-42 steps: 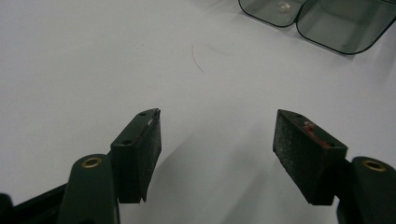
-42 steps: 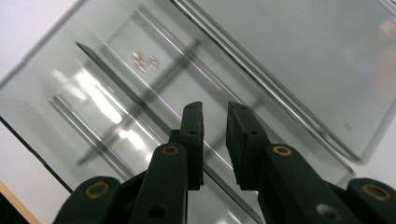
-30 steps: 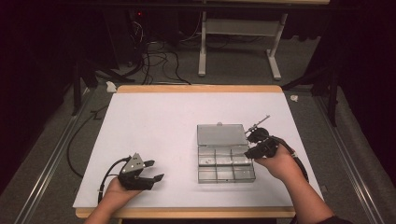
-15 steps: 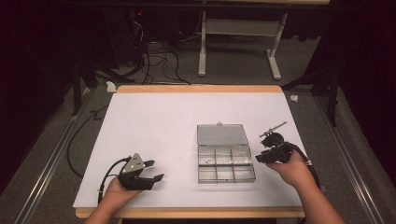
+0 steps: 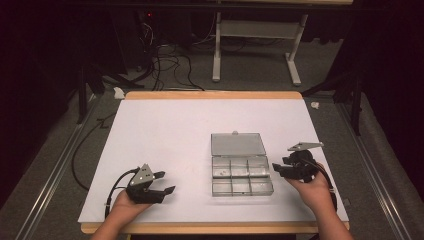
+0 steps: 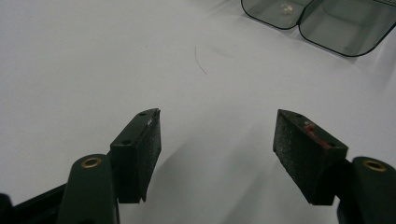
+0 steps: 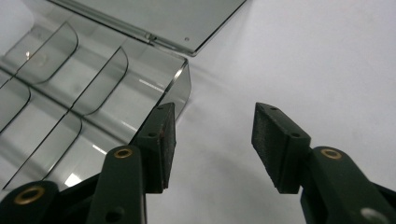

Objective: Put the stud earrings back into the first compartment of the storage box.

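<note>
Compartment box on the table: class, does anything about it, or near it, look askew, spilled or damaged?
Nothing stands out. The clear compartment box sits square on the white table, lid folded back flat, nothing spilled. Both the left gripper and right gripper stand open and empty beside it.

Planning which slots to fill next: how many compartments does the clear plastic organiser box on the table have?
6, in the clear plastic organiser box: three in the row nearer its open lid, three in the row nearer the person. Whether anything small lies inside is too blurred to tell.
</note>
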A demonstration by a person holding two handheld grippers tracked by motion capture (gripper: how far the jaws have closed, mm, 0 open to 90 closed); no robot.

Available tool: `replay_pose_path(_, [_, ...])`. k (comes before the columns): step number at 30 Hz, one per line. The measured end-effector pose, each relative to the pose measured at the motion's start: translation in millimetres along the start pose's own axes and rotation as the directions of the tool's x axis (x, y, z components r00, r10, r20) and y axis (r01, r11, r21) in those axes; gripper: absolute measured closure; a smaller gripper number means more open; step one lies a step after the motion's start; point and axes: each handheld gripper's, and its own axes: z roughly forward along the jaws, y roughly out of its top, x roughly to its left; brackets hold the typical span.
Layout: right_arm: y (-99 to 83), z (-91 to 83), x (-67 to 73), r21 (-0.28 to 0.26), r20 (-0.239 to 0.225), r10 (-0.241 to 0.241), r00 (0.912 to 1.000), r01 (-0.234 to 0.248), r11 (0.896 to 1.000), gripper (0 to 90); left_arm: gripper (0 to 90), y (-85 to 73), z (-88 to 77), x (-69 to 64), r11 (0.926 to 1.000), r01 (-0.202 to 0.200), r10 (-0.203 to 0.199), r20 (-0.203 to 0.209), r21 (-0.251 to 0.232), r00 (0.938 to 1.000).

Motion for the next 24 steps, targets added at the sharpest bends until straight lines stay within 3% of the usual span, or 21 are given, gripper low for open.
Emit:
replay_pose_path(4, [-18.5,6.5,0.0,-0.114,0.028,0.029,0.9992,-0.025,0.993,49.5,32.6,-0.2,-0.5,0.9,0.9999,0.008,-0.008,0.002,-0.006,1.0])
replay_pose_path(7, [-33.6,11.2,-0.7,-0.183,0.048,0.054,0.9974,-0.044,0.982,49.6,32.7,-0.3,-0.4,0.6,1.0,0.005,-0.005,0.002,-0.007,1.0])
replay_pose_path(9, [-46.2,13.4,-1.0,-0.227,0.066,0.047,0.9967,-0.031,0.973,49.2,32.7,-0.2,-0.5,0.7,1.0,0.004,-0.004,0.007,-0.007,1.0])
replay_pose_path(11, [-55.9,14.3,-4.3,-0.258,0.052,0.056,0.9971,-0.041,0.965,43.1,32.7,-0.1,-0.4,1.1,1.0,0.006,-0.006,0.014,-0.007,0.9999])
replay_pose_path(12, [-56.1,11.2,-6.2,-0.278,0.032,0.068,0.9972,-0.056,0.959,45.1,32.7,-0.2,-0.5,1.2,0.9999,0.005,-0.005,0.017,-0.01,0.9998])
replay_pose_path(13, [-56.2,8.3,-7.3,-0.29,0.05,0.06,0.997,-0.043,0.956,45.9,32.8,-0.1,-0.3,1.0,1.0,0.004,-0.004,0.016,-0.007,0.9999])
replay_pose_path(14, [-58.1,8.3,-8.5,-0.29,0.077,0.063,0.9951,-0.038,0.956,45.8,32.7,-0.3,-0.5,0.7,1.0,0.001,-0.001,0.019,-0.009,0.9998])
replay_pose_path(16, [-58.4,11.2,-13.8,-0.266,0.057,0.107,0.9926,-0.088,0.96,43.8,32.7,0.0,-0.2,0.3,1.0,-0.003,0.003,0.016,-0.005,0.9999])
replay_pose_path(18, [-58.9,10.7,-12.7,-0.274,0.091,0.127,0.9877,-0.098,0.957,43.6,32.8,0.2,0.5,0.5,1.0,0.0,0.0,0.016,-0.001,0.9999])
replay_pose_path(24, [-58.2,11.7,-12.0,-0.265,0.099,0.116,0.9883,-0.086,0.96,42.5,32.8,0.3,0.6,0.4,1.0,-0.003,0.003,0.017,0.004,0.9998])
